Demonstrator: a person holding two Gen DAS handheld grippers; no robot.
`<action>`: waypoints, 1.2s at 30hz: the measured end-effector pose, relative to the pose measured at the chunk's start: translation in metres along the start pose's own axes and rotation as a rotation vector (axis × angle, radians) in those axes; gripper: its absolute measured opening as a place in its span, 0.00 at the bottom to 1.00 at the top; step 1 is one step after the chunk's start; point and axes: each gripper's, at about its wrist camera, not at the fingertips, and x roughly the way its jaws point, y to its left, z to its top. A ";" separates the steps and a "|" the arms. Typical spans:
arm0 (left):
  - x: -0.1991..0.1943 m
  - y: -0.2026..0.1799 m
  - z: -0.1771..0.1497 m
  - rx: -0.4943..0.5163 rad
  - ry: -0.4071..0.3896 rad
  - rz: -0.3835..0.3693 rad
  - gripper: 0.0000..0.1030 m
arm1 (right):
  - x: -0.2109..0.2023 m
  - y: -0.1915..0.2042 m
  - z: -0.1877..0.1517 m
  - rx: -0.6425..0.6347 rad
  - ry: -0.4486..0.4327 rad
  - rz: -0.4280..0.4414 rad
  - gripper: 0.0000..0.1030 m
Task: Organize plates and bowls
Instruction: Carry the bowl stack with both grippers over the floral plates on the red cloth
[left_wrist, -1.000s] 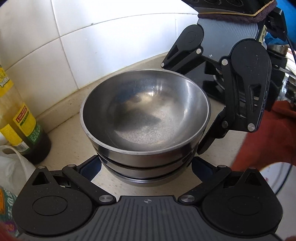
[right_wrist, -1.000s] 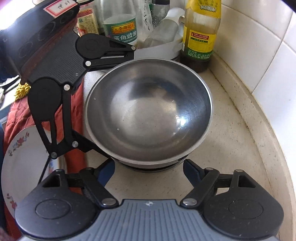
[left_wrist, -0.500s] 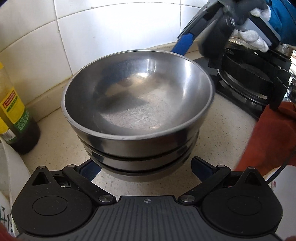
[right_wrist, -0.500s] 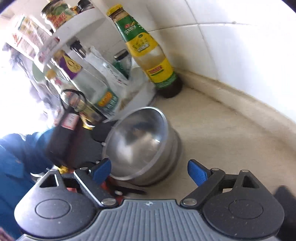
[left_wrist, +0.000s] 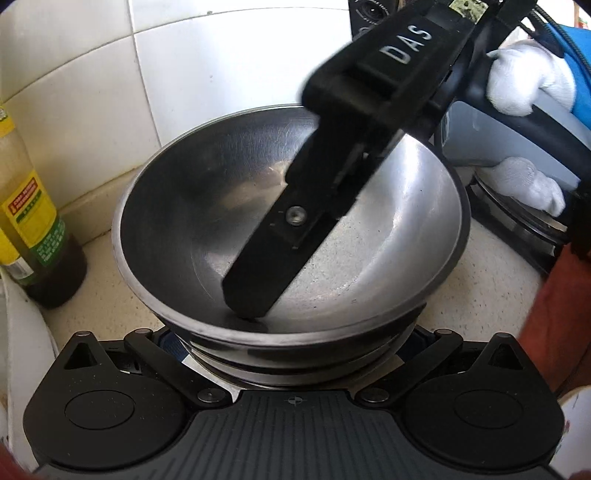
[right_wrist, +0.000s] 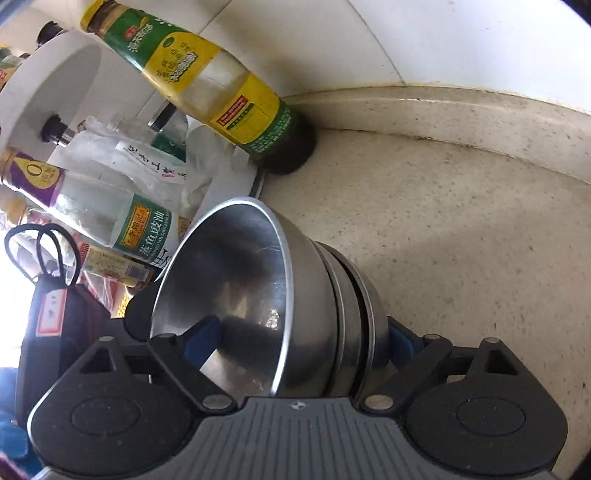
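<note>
So the stack of steel bowls (left_wrist: 288, 229) was sitting on the speckled counter (right_wrist: 461, 229) near the tiled wall (left_wrist: 229, 62), basically in the corner. The left gripper (left_wrist: 293, 345) had its jaws spread either side of the stack's lower bowls, w/ the blue pads mostly hidden under the top rim, so couldn't tell if they were actually touching the metal or not. The right gripper (right_wrist: 295, 343) straddled the stack too: one finger (left_wrist: 291, 221) reached down inside the top bowl, the other blue pad (right_wrist: 400, 341) was outside against the lower bowls. Looked wide apart, not clenched, but whether it pressed the wall I couldn't say. From the left cam that right gripper body blocked a big chunk of the bowl interior, white-gloved hand (left_wrist: 517, 88) behind it. Other stuff around: yellow-label sauce bottle (right_wrist: 221, 99) standing right by the wall, close to the stack, white condiment rack (right_wrist: 48, 85) w/ more bottles beside it, black-handled scissors (right_wrist: 44, 254) at the far left, red cloth (left_wrist: 565, 306) on the stove side. From the right cam the stack looked tilted, prob just the camera angle.
</note>
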 end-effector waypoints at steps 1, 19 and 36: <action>0.000 -0.003 0.001 -0.003 0.007 0.003 1.00 | -0.002 0.003 -0.002 -0.006 -0.009 -0.014 0.86; -0.061 -0.049 0.024 0.037 -0.068 0.150 1.00 | -0.061 0.074 -0.013 -0.122 -0.156 -0.036 0.86; -0.158 -0.132 0.005 0.008 -0.122 0.325 1.00 | -0.100 0.162 -0.087 -0.250 -0.197 0.012 0.86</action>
